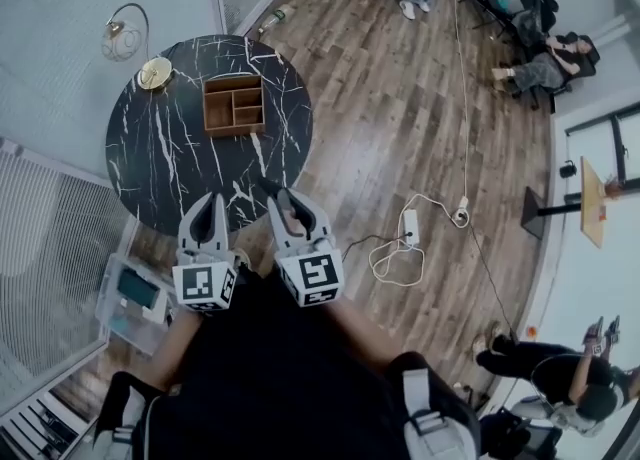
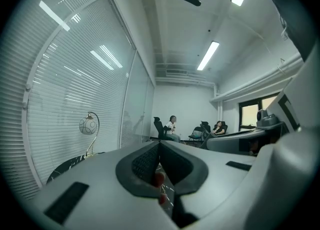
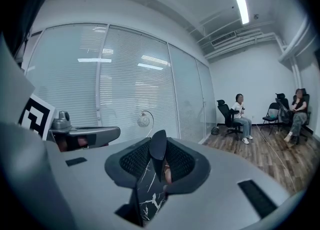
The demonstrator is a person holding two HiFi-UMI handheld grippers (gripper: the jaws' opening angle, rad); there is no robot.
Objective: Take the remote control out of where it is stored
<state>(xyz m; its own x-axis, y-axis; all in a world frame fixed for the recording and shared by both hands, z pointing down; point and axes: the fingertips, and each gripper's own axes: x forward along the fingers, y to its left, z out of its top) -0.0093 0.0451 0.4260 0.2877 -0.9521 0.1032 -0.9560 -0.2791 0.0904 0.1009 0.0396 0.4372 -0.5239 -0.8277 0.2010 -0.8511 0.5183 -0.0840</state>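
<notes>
Our right gripper (image 1: 297, 208) clamps the dark remote control (image 3: 158, 149) by one end, so it may pivot loose onto the marble table (image 1: 150, 178); our left gripper (image 1: 207, 212) is closed and empty.

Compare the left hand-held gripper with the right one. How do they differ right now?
Load: the right hand-held gripper is clamped on a slim dark remote control, while the left hand-held gripper holds nothing.
Jaws: the right one's pads are kept apart by the remote control between them, while the left one's meet at the tips.
Shared: both are grey, carry a marker cube and point towards the round black marble table.
</notes>
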